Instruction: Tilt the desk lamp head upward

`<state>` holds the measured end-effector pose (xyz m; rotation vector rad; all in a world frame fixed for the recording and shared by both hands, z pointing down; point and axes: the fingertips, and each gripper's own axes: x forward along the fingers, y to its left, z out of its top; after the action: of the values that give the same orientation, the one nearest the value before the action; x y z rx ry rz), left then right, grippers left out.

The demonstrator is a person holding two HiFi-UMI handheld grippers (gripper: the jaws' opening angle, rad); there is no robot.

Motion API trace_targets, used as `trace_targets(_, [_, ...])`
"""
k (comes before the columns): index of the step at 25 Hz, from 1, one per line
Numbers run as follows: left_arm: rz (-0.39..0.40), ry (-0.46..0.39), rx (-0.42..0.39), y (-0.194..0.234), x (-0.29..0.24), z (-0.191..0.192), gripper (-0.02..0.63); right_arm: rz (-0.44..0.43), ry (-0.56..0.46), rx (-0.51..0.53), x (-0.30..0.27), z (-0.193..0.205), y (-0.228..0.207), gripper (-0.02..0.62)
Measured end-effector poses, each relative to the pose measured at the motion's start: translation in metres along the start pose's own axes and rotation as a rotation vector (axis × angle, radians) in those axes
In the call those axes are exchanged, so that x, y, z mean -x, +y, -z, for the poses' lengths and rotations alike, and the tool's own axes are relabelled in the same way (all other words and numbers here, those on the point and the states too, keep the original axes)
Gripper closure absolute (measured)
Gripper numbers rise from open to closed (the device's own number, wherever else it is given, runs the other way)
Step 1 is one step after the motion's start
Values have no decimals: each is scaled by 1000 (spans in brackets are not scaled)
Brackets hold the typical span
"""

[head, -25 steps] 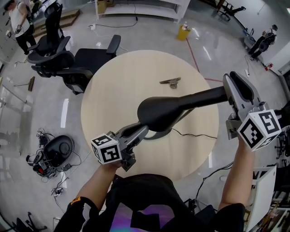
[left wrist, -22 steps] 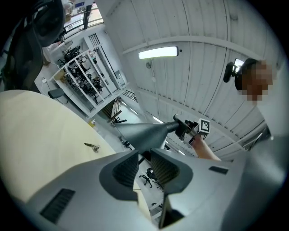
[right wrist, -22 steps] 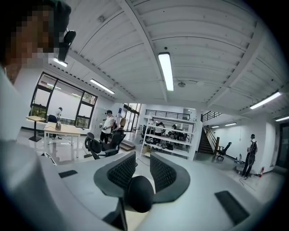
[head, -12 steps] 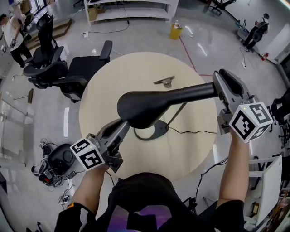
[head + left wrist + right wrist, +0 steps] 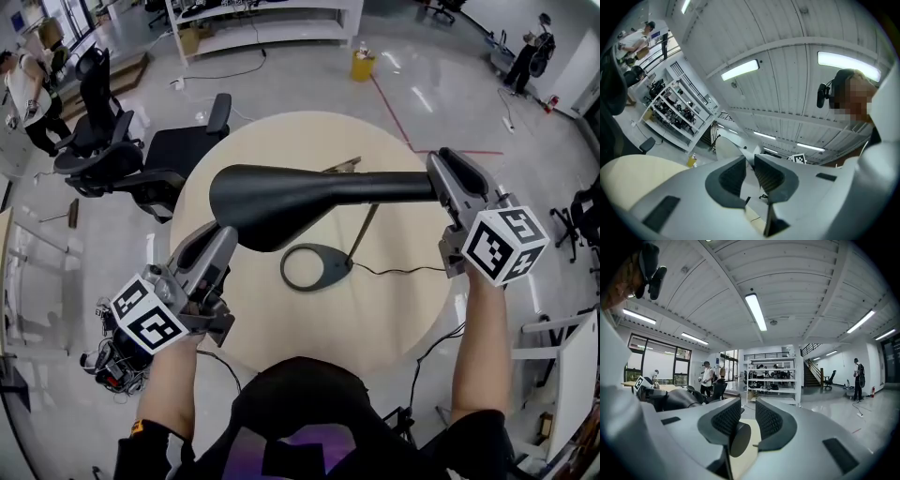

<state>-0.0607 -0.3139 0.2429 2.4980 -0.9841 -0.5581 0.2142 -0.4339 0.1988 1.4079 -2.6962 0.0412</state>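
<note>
The black desk lamp stands on a round beige table (image 5: pixel 272 328), its oval base (image 5: pixel 316 267) near the middle. Its wide head (image 5: pixel 272 202) hangs high over the table, roughly level in the head view. The lamp's arm (image 5: pixel 394 186) runs right into my right gripper (image 5: pixel 441 171), which is shut on its end; in the right gripper view the arm's round black end (image 5: pixel 739 439) sits between the pads of my right gripper (image 5: pixel 747 416). My left gripper (image 5: pixel 223 242) is just under the head's left part. Its jaws have just been closing, with nothing between them in the left gripper view, where my left gripper (image 5: pixel 750 171) points toward the ceiling.
A small metal clip (image 5: pixel 342 166) lies on the table behind the lamp, and the lamp's cord (image 5: pixel 398 272) trails right off the table. Black office chairs (image 5: pixel 159 155) stand at the left, cables (image 5: pixel 108 361) lie on the floor, and a yellow container (image 5: pixel 360 66) is far back.
The lamp head has risen and swung left in the view. My left gripper has slid left along its underside and its jaws have narrowed. The right gripper has kept its hold on the arm.
</note>
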Motion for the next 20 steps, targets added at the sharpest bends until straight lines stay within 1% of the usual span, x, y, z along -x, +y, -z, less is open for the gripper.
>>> trace_targets(4, [15, -11, -61, -16, -9, -19, 502, -15, -6, -56, 6, 15, -2, 488])
trace_targets(11, [44, -15, -147, -41, -27, -41, 503, -39, -64, -199, 16, 33, -4, 488])
trace_targets(16, [71, -34, -190, -53, -45, -66, 503, -76, -106, -346, 8, 41, -7, 488])
trace_targets(20, [90, -27, -241, -72, -64, -84, 503, -97, -141, -461, 8, 43, -11, 488])
